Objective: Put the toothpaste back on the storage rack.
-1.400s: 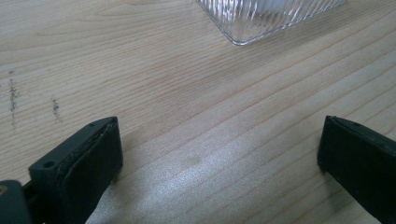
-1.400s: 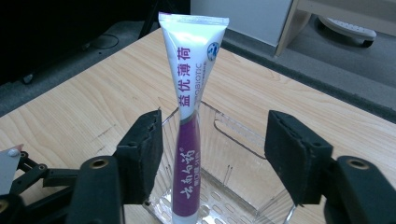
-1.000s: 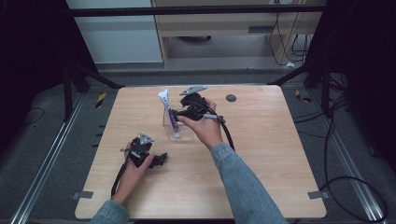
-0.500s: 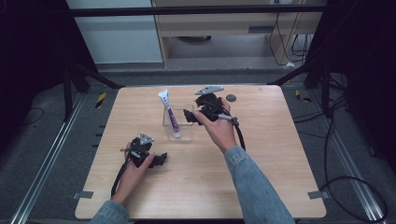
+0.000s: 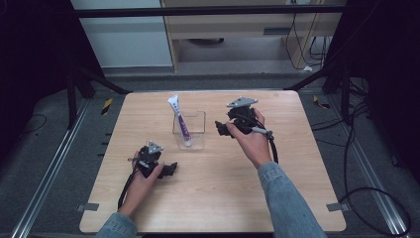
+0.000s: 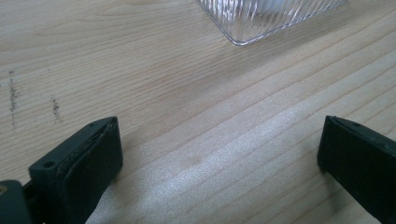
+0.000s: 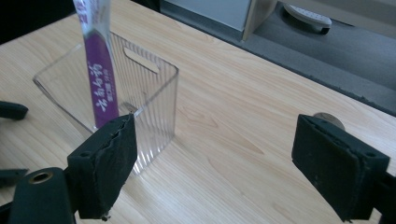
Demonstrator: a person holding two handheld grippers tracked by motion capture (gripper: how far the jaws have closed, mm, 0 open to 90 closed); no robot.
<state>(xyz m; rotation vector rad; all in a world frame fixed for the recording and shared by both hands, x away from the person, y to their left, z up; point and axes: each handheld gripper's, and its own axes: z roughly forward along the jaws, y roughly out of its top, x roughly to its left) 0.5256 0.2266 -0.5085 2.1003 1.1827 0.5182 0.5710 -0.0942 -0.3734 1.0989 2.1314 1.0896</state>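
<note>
While the purple tube (image 5: 180, 122) stands tilted in the clear box (image 5: 198, 119), the right gripper (image 5: 222, 129) sits just beside it, jaws wide and empty after narrowing slightly; the left gripper (image 5: 171, 170) rests open on the table (image 5: 297, 168).

Black tongs (image 5: 221, 129), denim sleeves (image 5: 287, 198)

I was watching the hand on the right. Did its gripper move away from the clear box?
Yes. The right gripper, jaws open and empty, moved right, away from the clear box holding the purple tube.

Clear box (image 6: 271, 18) cut off above
</note>
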